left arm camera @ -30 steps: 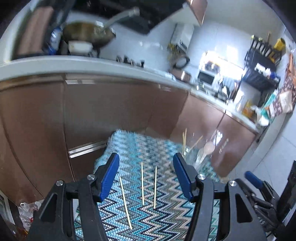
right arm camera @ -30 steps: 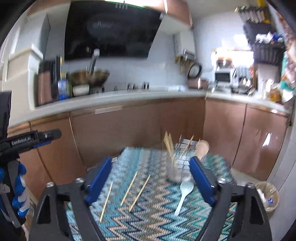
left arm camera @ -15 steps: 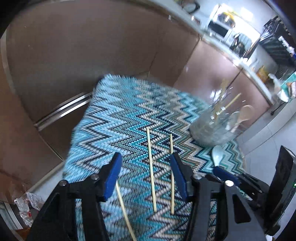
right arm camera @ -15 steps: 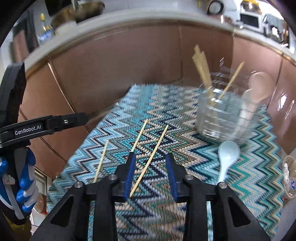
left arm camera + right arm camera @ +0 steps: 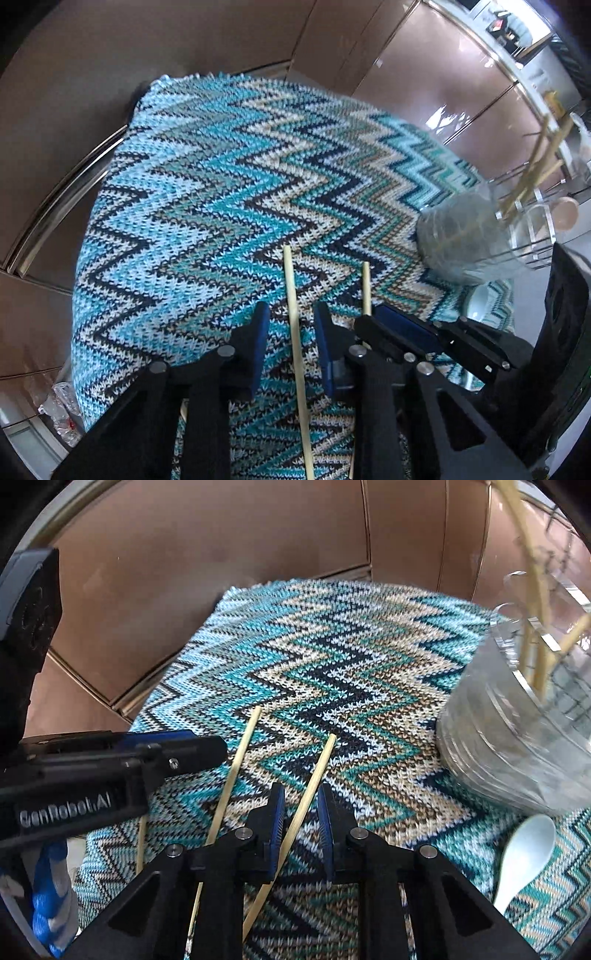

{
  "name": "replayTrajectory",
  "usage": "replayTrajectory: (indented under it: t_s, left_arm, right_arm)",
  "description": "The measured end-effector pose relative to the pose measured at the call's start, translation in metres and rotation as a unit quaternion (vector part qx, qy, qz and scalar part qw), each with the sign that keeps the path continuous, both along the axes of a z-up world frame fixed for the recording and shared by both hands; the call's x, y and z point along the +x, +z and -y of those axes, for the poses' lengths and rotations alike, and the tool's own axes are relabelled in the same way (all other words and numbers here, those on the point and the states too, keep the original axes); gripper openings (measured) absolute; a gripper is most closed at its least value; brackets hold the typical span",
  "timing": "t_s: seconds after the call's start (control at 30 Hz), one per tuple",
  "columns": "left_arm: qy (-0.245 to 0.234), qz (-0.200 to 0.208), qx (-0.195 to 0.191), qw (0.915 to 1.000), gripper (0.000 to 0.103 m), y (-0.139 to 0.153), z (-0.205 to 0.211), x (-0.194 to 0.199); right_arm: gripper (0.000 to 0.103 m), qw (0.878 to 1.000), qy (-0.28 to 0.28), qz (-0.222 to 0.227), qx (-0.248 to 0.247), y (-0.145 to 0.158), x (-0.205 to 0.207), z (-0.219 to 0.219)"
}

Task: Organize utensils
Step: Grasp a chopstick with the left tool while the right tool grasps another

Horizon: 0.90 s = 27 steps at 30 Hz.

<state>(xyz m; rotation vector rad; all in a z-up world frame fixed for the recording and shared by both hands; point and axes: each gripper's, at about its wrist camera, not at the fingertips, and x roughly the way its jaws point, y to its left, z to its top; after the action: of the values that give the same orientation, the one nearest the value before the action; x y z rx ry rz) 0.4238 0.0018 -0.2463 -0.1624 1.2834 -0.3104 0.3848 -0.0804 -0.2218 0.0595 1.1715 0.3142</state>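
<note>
Three wooden chopsticks lie on a zigzag knitted cloth (image 5: 207,206). My left gripper (image 5: 291,319) points steeply down and straddles the middle chopstick (image 5: 290,280); its jaws are closing, with a gap at each pad. In the right wrist view my right gripper (image 5: 301,799) straddles the right chopstick (image 5: 319,766). Its jaws are closing too, and the pads stand just clear of the stick. The left gripper (image 5: 210,751) shows there from the side, over the middle chopstick (image 5: 240,757). The third chopstick (image 5: 140,842) lies furthest left. A clear holder (image 5: 517,746) with chopsticks and a spoon stands at the right.
A pale blue spoon (image 5: 524,849) lies on the cloth in front of the holder. Brown cabinet doors (image 5: 207,40) rise behind the cloth's far edge. The two grippers work side by side, almost touching. A crumpled plastic bag (image 5: 61,410) lies on the floor at the lower left.
Both grippers came down and tipped towards the cloth, each over its own chopstick. Their jaws narrowed from wide open to a slim gap around the sticks.
</note>
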Motion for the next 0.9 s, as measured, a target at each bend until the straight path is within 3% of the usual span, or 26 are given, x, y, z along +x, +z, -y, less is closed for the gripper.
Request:
replayTrajectory:
  t_s: [0.17, 0.4, 0.57, 0.7, 0.9]
  left_arm:
    - [0.0, -0.031, 0.014, 0.9994, 0.014, -0.017, 0.007, 0.007]
    - [-0.01, -0.032, 0.044, 0.9985, 0.007, -0.018, 0.017, 0.009]
    - [0.004, -0.03, 0.032, 0.999, 0.005, -0.017, 0.015, 0.009]
    - [0.011, -0.011, 0.016, 0.9997, 0.005, -0.005, 0.008, -0.006]
    - [0.02, 0.057, -0.003, 0.9981, 0.005, 0.037, -0.001, -0.039]
  right_arm:
    - [0.014, 1.0, 0.005, -0.016, -0.004, -0.011, 0.011, -0.002]
    - [0.011, 1.0, 0.011, -0.027, -0.008, -0.01, 0.013, -0.005]
    - [0.006, 1.0, 0.002, -0.029, 0.011, -0.012, 0.016, -0.004]
    - [0.006, 0.999, 0.007, -0.02, 0.024, -0.003, 0.001, 0.0]
    - [0.006, 0.998, 0.021, 0.02, 0.049, 0.029, -0.029, 0.007]
